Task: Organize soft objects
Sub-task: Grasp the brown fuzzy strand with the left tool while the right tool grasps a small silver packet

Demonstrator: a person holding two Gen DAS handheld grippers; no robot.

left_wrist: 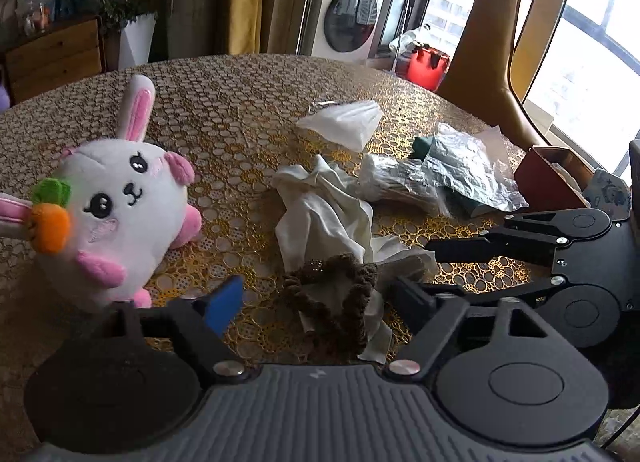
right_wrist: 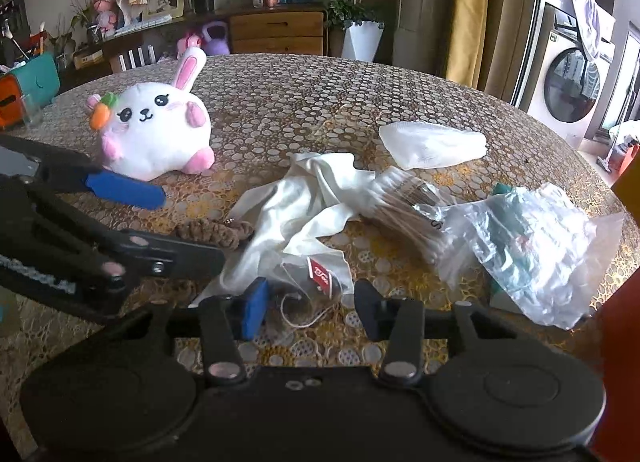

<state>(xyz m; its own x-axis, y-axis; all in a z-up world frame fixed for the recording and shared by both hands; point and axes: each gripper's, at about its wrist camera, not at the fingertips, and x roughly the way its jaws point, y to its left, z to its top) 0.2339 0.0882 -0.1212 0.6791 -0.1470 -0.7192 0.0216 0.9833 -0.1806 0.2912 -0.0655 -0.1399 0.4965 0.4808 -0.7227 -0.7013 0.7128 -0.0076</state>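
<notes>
- Landmark: crumpled white cloth, lying mid-desk on the lace-patterned cover.
- Brown knitted band: at the near edge of the cloth, partly over it, between the fingers of the left tool; pads not seen pressing on it, jaws parted.
- Right tool: just short of the cloth's near edge, jaws partly apart, straddling a small clear bag with a red tag and loose string; contact with the pads cannot be told.
- White plush rabbit with orange carrot: left of the cloth, well apart, upright on the desk.
- Bundle of cotton swabs in clear wrap: touching the cloth's right side.
- Crinkled clear plastic bag: right of the cloth, beyond the swabs.
- Folded white tissue: behind the cloth, apart from it.
</notes>
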